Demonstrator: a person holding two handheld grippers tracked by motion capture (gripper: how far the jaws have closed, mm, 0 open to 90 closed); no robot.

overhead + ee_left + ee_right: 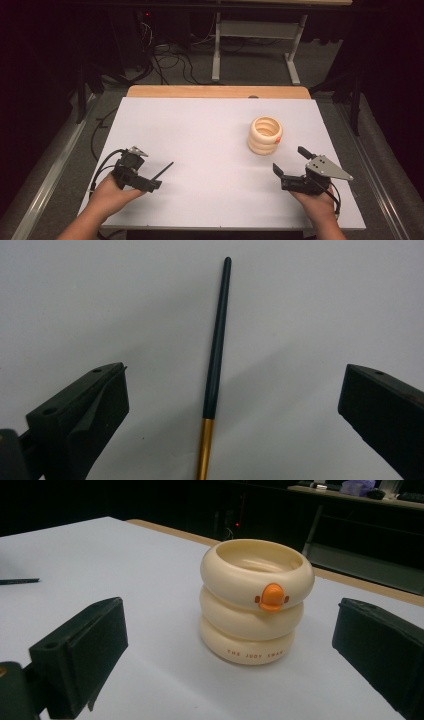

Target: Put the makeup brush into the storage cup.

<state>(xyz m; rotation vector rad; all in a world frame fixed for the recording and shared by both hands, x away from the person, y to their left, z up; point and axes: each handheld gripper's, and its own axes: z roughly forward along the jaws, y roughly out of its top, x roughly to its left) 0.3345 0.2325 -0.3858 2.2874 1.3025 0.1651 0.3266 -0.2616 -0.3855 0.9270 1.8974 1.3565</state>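
Pen holder (265,135) in cream plastic, shaped like three stacked rings, stands upright on the white counter (200,130) toward the far right, its open mouth up and a small orange beak-like knob on the top ring facing the near right. In the right gripper view the same holder (255,607) sits straight ahead between the two black jaws but beyond them, not touched, with small orange lettering on its lowest ring. The right hand-held gripper (292,161) rests low over the near right part of the counter, just near of the holder; its jaws are spread wide and hold nothing, and the person's right hand (317,202) grips it from behind. On the near left, a slim dark pen (162,171) lies flat on the counter, pointing away toward the far right. The left gripper view shows this pen (216,355) running up the middle of the gap, its long dark shaft tapering to a rounded end and a gold section nearest the camera; both jaws stand well clear of it on either side. The left hand-held gripper (159,176) is thus wide open over the pen's near end, gripping nothing, held by the person's left hand (112,195). Pen and holder lie well apart.
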